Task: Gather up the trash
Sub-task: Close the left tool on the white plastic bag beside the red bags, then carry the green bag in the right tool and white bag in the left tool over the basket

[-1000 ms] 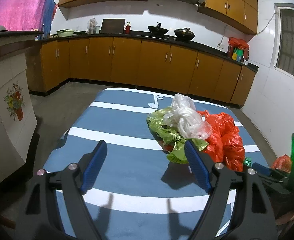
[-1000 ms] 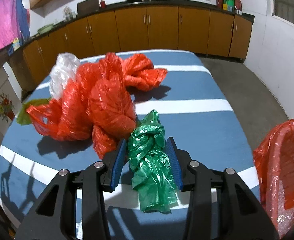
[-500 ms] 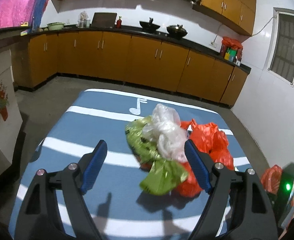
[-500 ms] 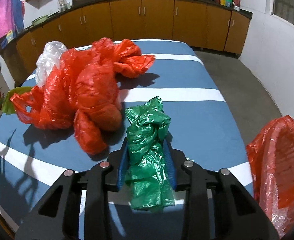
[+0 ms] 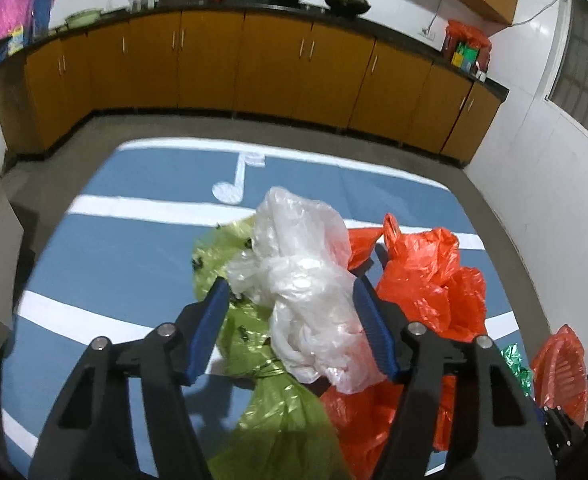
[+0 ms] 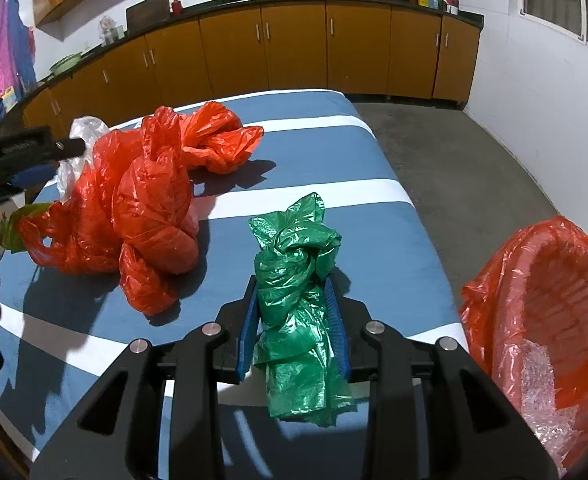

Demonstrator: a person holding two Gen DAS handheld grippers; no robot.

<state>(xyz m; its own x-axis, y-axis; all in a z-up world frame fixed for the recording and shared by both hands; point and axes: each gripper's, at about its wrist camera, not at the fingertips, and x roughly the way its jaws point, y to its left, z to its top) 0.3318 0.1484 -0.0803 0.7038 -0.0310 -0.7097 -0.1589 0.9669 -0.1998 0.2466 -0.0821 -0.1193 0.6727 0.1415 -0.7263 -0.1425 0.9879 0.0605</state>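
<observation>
My left gripper [image 5: 290, 292] is open, its blue fingers on either side of a crumpled white plastic bag [image 5: 306, 280] that lies on a light green bag [image 5: 262, 360] on the blue striped table [image 5: 134, 248]. Orange bags [image 5: 434, 288] lie to its right. My right gripper [image 6: 292, 300] is shut on a dark green plastic bag [image 6: 294, 280], held just above the table [image 6: 374, 216]. The orange bag pile [image 6: 142, 208] is to its left. An orange-lined trash basket [image 6: 546, 320] stands at the right, off the table edge.
The basket also shows in the left wrist view [image 5: 558, 372] at the lower right. Brown kitchen cabinets [image 5: 254, 68] run along the back wall. Bare concrete floor [image 6: 474, 160] lies right of the table. The left gripper [image 6: 22, 152] shows at the far left of the right wrist view.
My left gripper has moved forward and down over the pile until its open fingers straddle the white bag. My right gripper has closed on the dark green bag and lifted it slightly.
</observation>
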